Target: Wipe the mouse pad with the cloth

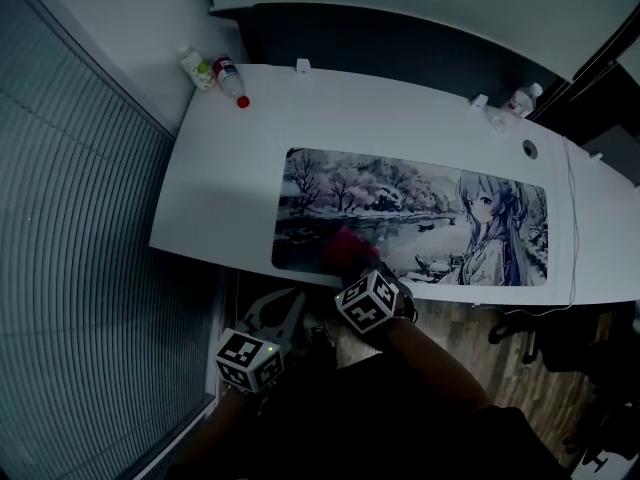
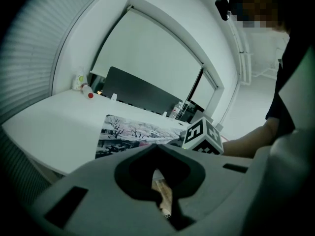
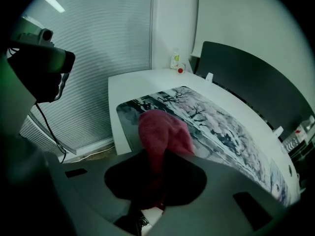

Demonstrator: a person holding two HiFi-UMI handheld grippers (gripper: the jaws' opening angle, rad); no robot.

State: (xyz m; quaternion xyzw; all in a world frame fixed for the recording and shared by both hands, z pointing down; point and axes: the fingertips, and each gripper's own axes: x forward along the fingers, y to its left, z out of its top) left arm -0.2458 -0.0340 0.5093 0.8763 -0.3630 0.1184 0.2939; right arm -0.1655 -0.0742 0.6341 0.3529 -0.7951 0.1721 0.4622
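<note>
My right tool (image 3: 158,178) is clamped on the red cloth (image 3: 160,131), which bunches out past its jaws and rests on the near left part of the pad (image 1: 400,203). The pad lies along the near side of the white counter (image 1: 225,183). My left tool (image 1: 283,313) has its jaws together with nothing in them, and it hangs off the counter's near edge, left of the right tool.
</note>
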